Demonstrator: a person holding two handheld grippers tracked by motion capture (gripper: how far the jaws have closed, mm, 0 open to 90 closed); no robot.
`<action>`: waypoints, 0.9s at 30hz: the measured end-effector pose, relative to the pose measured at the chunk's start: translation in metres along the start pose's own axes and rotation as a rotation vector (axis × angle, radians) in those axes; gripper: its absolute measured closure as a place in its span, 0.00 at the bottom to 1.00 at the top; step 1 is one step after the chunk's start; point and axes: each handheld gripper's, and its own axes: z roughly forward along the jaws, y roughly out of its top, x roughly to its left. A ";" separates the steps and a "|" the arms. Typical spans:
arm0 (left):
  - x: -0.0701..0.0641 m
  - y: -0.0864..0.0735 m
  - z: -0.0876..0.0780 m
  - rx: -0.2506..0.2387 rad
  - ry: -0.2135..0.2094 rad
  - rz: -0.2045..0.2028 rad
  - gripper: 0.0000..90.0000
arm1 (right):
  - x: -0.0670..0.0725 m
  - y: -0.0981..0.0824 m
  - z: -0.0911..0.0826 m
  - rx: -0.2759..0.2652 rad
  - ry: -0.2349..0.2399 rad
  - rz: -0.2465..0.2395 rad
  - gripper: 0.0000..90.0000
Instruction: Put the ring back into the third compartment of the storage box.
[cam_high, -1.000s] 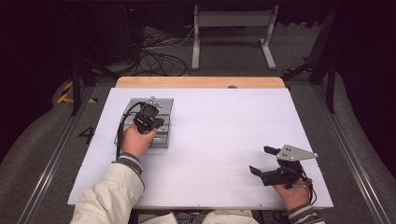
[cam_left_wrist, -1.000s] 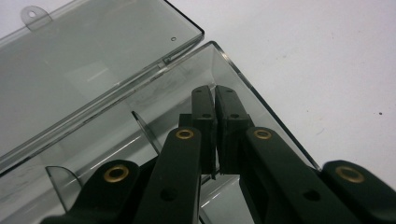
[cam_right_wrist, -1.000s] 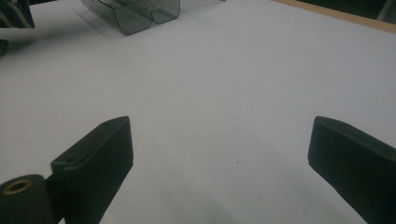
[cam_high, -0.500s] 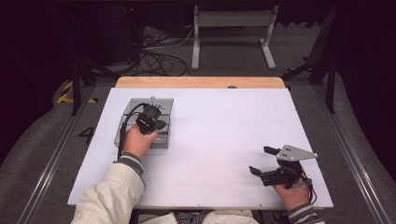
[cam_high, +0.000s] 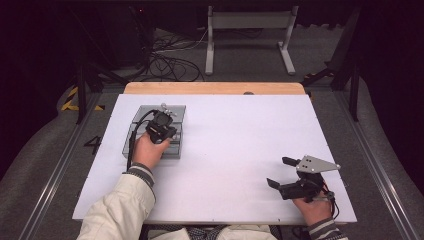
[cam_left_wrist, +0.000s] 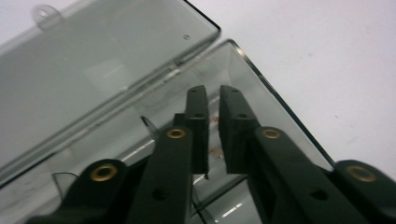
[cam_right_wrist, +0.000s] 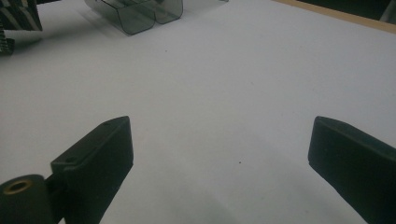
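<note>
White sheeting covers the table (cam_high: 240, 150), with a strip of bare wood along its far edge. Nearest the person, at the right, the right gripper (cam_high: 281, 174) rests low over bare table, held in the right hand (cam_high: 312, 207). Its jaws stand wide apart with nothing between them; the right gripper view looks out between them across empty white surface. It seems parked here, waiting, well apart from the work.

Farther away, at the left, a cream-sleeved arm reaches forward. The left hand (cam_high: 147, 150) holds the left gripper (cam_left_wrist: 213, 105) down inside a smoky clear plastic box (cam_high: 172, 150). The box's hinged lid (cam_left_wrist: 93, 65) lies flat on the table beyond it, thrown fully back, which leaves the inside free to reach. In the left gripper view the jaws are nearly together, a narrow gap between them, pointing into a corner compartment. Small pale specks show in that gap; whether the jaws pinch anything is too small and blurred to tell. The tight setting suits picking up something tiny.

Beyond the table lie dark floor, cables and a grey metal stand (cam_high: 250, 20).
</note>
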 end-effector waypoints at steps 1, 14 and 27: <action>0.000 0.000 0.000 -0.011 0.004 -0.003 0.88 | 0.000 0.000 0.000 -0.001 0.001 0.000 0.08; -0.004 0.001 -0.015 -0.076 -0.016 0.006 0.76 | 0.000 0.000 0.000 0.000 0.001 -0.002 0.08; -0.014 -0.001 -0.050 -0.190 -0.053 0.019 0.61 | 0.000 0.000 0.000 -0.002 0.001 0.001 0.08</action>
